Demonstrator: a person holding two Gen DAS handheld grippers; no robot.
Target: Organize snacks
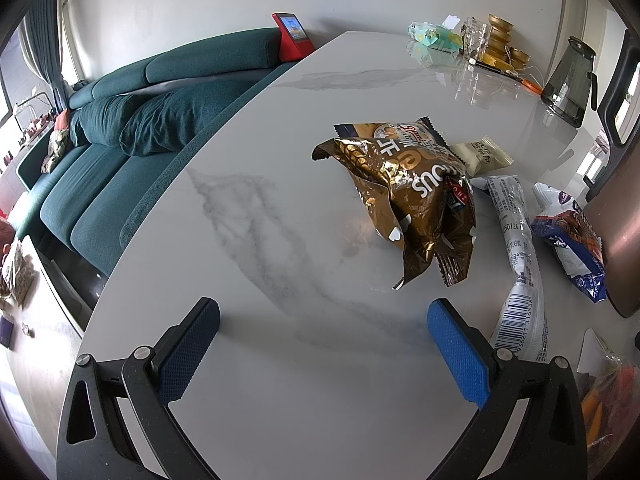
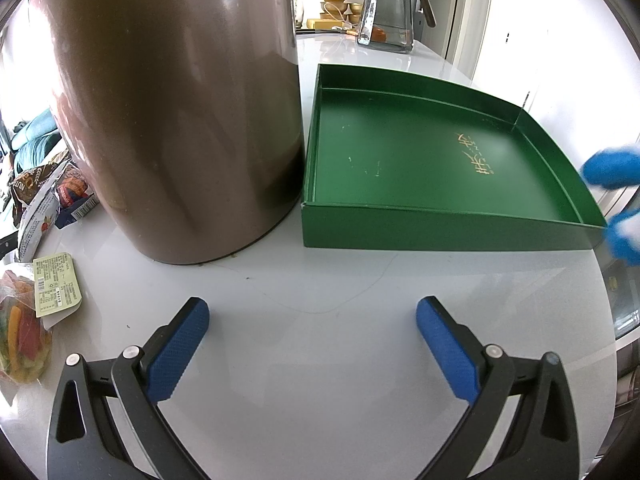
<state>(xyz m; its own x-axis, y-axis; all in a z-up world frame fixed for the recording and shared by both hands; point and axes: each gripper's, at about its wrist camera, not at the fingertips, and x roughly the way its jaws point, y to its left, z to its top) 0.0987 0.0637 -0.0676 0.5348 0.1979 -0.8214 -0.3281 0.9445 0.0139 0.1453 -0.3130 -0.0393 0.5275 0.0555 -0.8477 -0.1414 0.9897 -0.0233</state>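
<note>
In the left wrist view a crumpled gold-brown snack bag (image 1: 416, 196) lies on the white marble table (image 1: 248, 248), with a cream packet (image 1: 486, 154), a long white packet (image 1: 518, 264) and a blue-white cookie packet (image 1: 568, 240) to its right. My left gripper (image 1: 322, 320) is open and empty, just short of the bag. In the right wrist view an empty green tray (image 2: 432, 160) sits on the table ahead. My right gripper (image 2: 312, 320) is open and empty in front of it. A clear bag of coloured snacks (image 2: 22, 336) lies at the far left.
A tall brown canister (image 2: 180, 100) stands left of the tray, between it and the snacks. A glass pitcher (image 2: 386, 8), gold bowls (image 1: 502, 40) and a green packet (image 1: 430, 38) sit at the table's far end. A teal sofa (image 1: 132, 120) lies beyond the left edge.
</note>
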